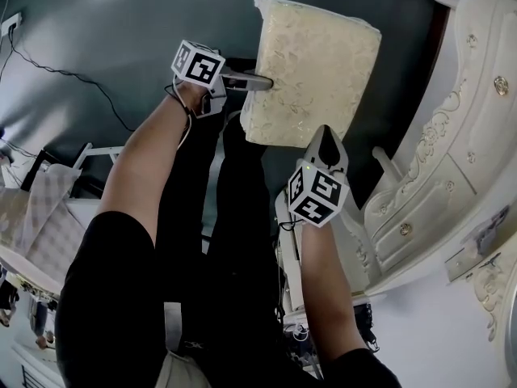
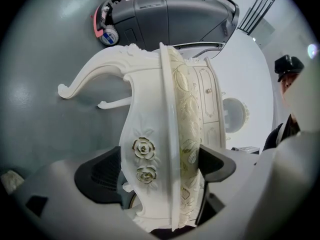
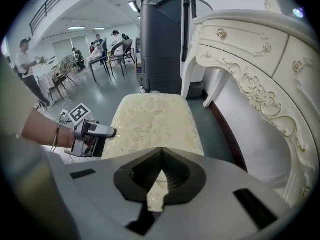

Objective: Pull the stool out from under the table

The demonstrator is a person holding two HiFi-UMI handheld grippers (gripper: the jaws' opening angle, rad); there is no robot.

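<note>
The stool (image 1: pixel 315 63) has a cream patterned cushion on a white carved frame and stands on the dark floor, left of the white dressing table (image 1: pixel 452 136). My left gripper (image 1: pixel 262 80) is shut on the stool's left side. In the left gripper view, the rose-carved frame and cushion edge of the stool (image 2: pixel 150 109) sit between the jaws of the left gripper (image 2: pixel 165 171). My right gripper (image 1: pixel 326 140) is at the near edge. In its own view the right gripper (image 3: pixel 161 179) has its jaws closed on a strip of cushion of the stool (image 3: pixel 157 119). The left gripper (image 3: pixel 95 132) also shows there.
The dressing table (image 3: pixel 250 49) with gold knobs and curved legs runs along the right. A tall grey machine (image 3: pixel 160 39) stands beyond the stool. A black cable (image 1: pixel 73 75) lies on the floor at left. People and chairs (image 3: pixel 105 46) are far back.
</note>
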